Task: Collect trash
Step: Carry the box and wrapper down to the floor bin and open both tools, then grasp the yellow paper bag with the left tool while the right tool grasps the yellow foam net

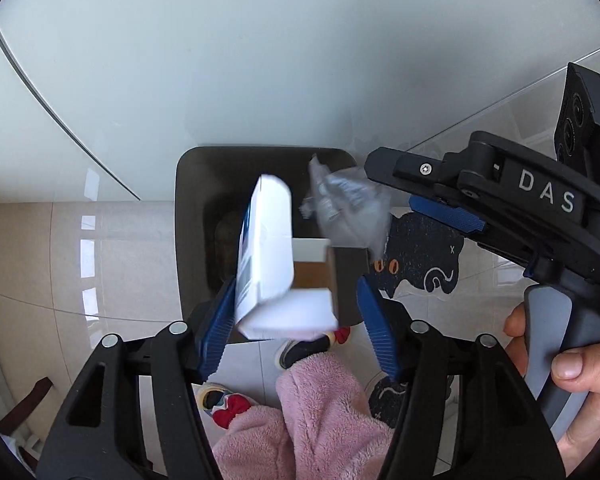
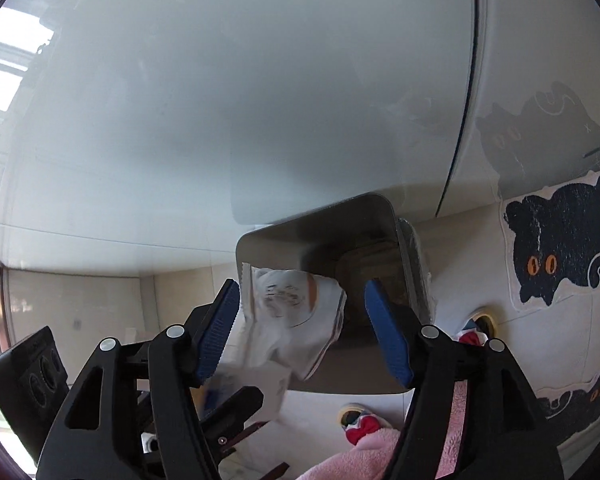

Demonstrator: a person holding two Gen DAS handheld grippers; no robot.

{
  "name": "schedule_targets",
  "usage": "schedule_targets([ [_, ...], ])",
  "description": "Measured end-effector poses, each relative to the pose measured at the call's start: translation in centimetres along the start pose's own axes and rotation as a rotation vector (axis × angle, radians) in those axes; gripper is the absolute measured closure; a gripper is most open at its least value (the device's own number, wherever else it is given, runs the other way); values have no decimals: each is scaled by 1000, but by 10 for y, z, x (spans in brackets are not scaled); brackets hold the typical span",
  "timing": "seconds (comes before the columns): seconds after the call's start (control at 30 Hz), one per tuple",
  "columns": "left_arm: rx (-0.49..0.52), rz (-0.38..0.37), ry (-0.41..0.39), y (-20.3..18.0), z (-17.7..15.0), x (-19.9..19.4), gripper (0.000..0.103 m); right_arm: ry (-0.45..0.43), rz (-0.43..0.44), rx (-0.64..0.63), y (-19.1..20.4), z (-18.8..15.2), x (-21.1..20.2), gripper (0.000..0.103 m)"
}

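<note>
Left wrist view shows your left gripper (image 1: 296,312) with fingers spread, the white box (image 1: 272,256) dropping toward the bin (image 1: 192,216) below, while your right gripper's (image 2: 300,332) open fingers release the wrapper (image 2: 292,312).

"DAS" – pale capitals on black body of right hand-held gripper (image 1: 446,210), left wrist view. Print on white box (image 1: 266,248) and crumpled wrapper (image 2: 292,316) – blurred, unreadable.

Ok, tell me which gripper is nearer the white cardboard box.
Left. The white cardboard box sits between the open left gripper fingers above the bin; the right gripper is off to its right, around the crumpled wrapper.
</note>
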State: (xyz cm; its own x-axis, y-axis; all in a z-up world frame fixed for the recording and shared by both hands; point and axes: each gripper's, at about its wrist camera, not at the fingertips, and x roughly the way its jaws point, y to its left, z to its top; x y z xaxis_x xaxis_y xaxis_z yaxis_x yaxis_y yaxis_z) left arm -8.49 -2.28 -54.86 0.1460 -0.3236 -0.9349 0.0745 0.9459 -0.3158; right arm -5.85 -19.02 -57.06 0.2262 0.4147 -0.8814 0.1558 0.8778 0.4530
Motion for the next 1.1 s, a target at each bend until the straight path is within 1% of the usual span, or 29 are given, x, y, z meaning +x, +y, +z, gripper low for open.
schedule_targets([
  [0.07,3,3,-10,-2,3,-6,33,-6,2,-5,4,4,-7,36],
  [0.2,17,28,-29,-7,8,-23,28,-15,4,-4,16,12,-26,36],
  [0.27,10,32,-35,-7,8,-37,27,-27,6,-14,18,14,-41,30],
  [0.3,3,30,-42,-8,9,-47,26,-35,2,-23,23,14,-53,29],
  [0.33,-2,28,-52,-14,13,-55,23,-45,-4,-31,27,14,-66,23],
  [0.37,-5,27,-66,-16,15,-69,20,-57,-9,-34,31,13,-80,11],
  [0.4,-6,29,-79,-18,16,-83,18,-70,-11,-34,36,12,-96,6],
  [0.43,-6,32,-95,-18,10,-90,16,-80,-8,-35,41,12,-112,3],
  [0.5,-7,39,-123,-24,8,-122,14,-89,-3,-51,48,10,-141,3],
  [0.63,3,41,-191,-36,3,-193,11,-149,-8,-104,70,7,-209,3],
  [0.7,23,35,-230,-47,5,-226,10,-195,-10,-132,77,6,-243,3],
  [0.73,35,33,-246,-53,13,-244,10,-220,-12,-147,81,6,-259,3],
  [0.87,102,17,-320,-80,22,-296,10,-338,-27,-210,94,5,-318,3],
  [0.97,152,-2,-381,-100,33,-325,10,-409,-57,-268,100,12,-345,3],
  [1.07,177,-29,-426,-113,48,-345,11,-442,-92,-324,108,20,-356,5],
  [1.1,187,-33,-436,-116,53,-346,12,-446,-98,-335,108,24,-359,6],
])
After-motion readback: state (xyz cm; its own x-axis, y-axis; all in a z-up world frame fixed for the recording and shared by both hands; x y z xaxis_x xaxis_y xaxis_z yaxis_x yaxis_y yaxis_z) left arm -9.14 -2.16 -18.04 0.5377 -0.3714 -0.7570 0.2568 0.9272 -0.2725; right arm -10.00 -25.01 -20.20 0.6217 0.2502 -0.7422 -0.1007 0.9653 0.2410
